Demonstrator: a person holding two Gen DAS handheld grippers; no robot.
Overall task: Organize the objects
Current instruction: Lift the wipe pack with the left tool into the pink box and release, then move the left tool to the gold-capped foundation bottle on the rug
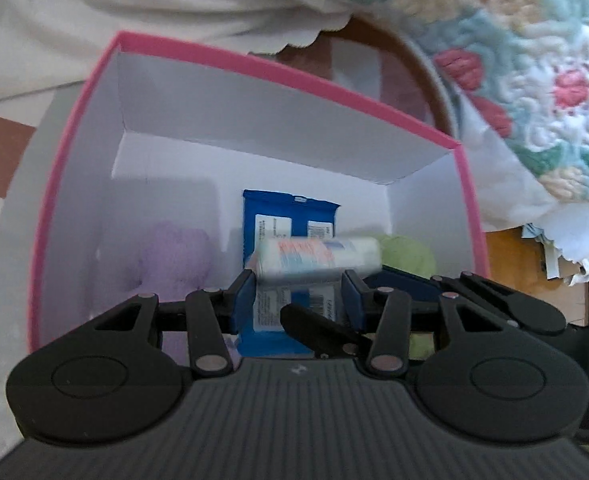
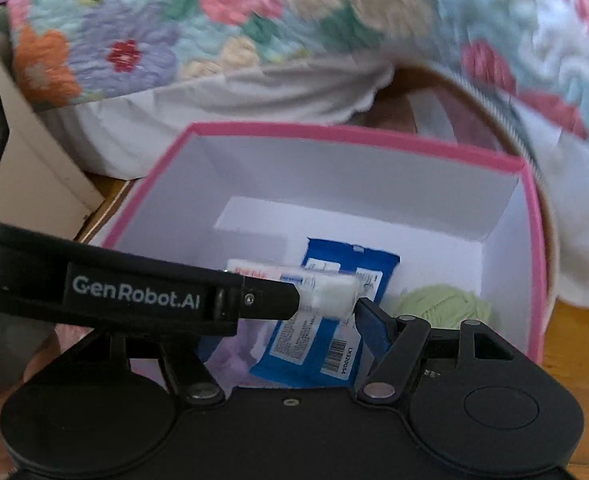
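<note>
Floral bedding (image 1: 514,60) hangs behind a pink-rimmed box (image 1: 294,76) on the floor. Left gripper (image 1: 298,292) fingers pinch a white tube (image 1: 318,256) crosswise, over the blue packet (image 1: 278,216) below, presumably to drop it in. Right gripper (image 2: 322,304) fingers stand spread, one at the tube's end.

Soft, even daylight fills both views, bright on the white inside of the box (image 1: 254,128), where a grey shadow falls across the floor. Motion blur smears the tube (image 1: 318,258) and the quilt (image 2: 254,20). Fisheye bending curves the box rim and darkens the corners.
</note>
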